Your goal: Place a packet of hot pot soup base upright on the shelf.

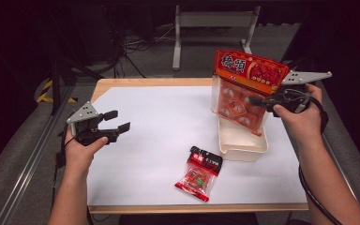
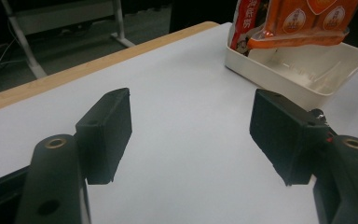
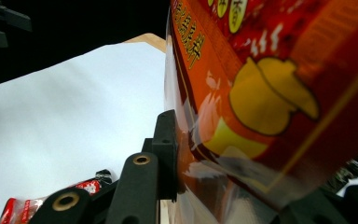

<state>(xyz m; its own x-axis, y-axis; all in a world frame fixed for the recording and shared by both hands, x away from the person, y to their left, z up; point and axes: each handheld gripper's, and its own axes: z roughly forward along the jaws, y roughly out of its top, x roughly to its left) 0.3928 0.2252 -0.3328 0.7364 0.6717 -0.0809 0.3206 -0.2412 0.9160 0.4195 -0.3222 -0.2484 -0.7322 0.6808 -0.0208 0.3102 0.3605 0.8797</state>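
Right of centre in the high view, the big orange snack bag (image 1: 243,86) stands tall: red-orange header with bold characters, clear lower half showing orange packets stacked inside. The right tongs (image 1: 262,101) are clenched on its right edge; the right gripper view shows a black pad pressing the crinkled film. The bag's bottom hangs over the white tray (image 1: 243,145), just touching or just above it, hard to call. The tray's near end shows bare. Lower centre, a small red sweet packet (image 1: 200,172) lies flat on the white counter (image 1: 159,122), apart from the tray. At left, the left tongs (image 1: 115,121) hover released, jaws wide, nothing between them.
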